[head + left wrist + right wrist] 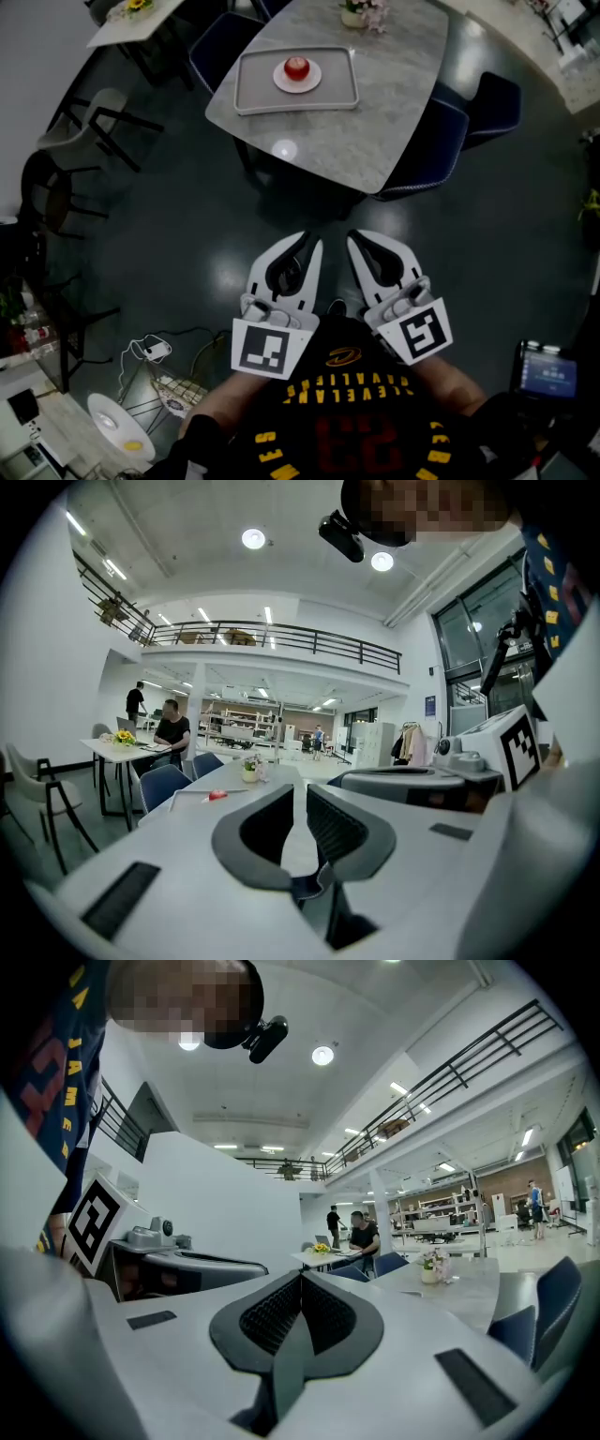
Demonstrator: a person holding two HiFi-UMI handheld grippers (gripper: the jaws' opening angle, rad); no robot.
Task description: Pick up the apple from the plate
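Observation:
A red apple (pixel 296 67) sits on a small white plate (pixel 314 81) inside a grey tray (pixel 251 97) on the marble table (pixel 394 103), well ahead of me. In the left gripper view the apple (pixel 217 796) is a small red spot far off on the tray (pixel 187 792). Both grippers hover side by side over the dark floor, pointing toward the table and far from it. My left gripper (pixel 312 246) (pixel 299 795) is open by a narrow gap, with nothing in it. My right gripper (pixel 358 240) (pixel 301 1280) is shut and empty. The apple does not show in the right gripper view.
Blue chairs (pixel 439 141) stand at the table's near right and far left (pixel 217 49). A flower pot (pixel 362 13) stands at the table's far end. Metal-framed chairs (pixel 89 122) stand at the left. A person (pixel 172 729) sits at another table with yellow flowers (pixel 123 737).

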